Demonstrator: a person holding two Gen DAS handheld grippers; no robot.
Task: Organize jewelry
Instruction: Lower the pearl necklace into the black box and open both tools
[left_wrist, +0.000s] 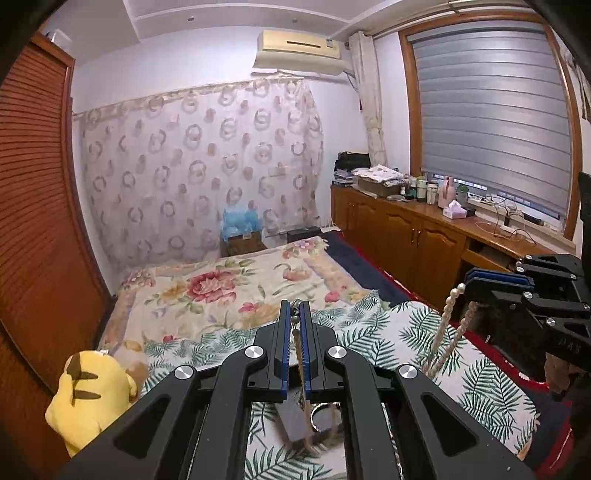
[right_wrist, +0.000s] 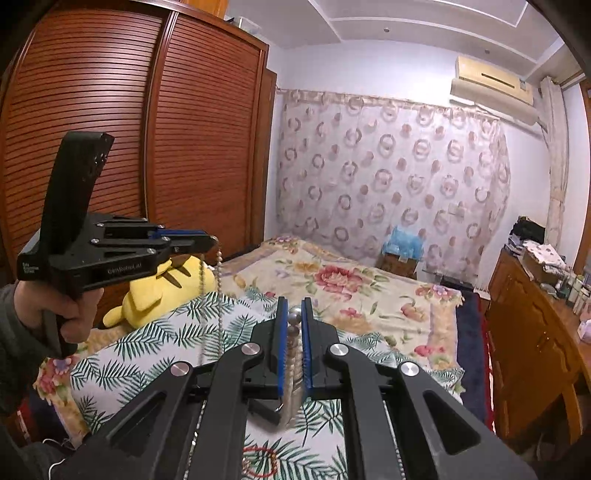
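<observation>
A palm-leaf cloth (left_wrist: 424, 332) covers the near bed; a floral blanket (left_wrist: 221, 284) lies beyond, then a patterned curtain (left_wrist: 199, 166). The left gripper (left_wrist: 294, 306) is clamped on one end of a pearl necklace (left_wrist: 448, 317); the right gripper (right_wrist: 294, 306) is pinched on the other end. Only the right view shows the wardrobe (right_wrist: 147, 129) fully. A dark box (left_wrist: 295, 421) beneath is blurred.

The side of the left gripper (right_wrist: 212, 242) has small white letters, but they are too blurry to read for sure.
</observation>
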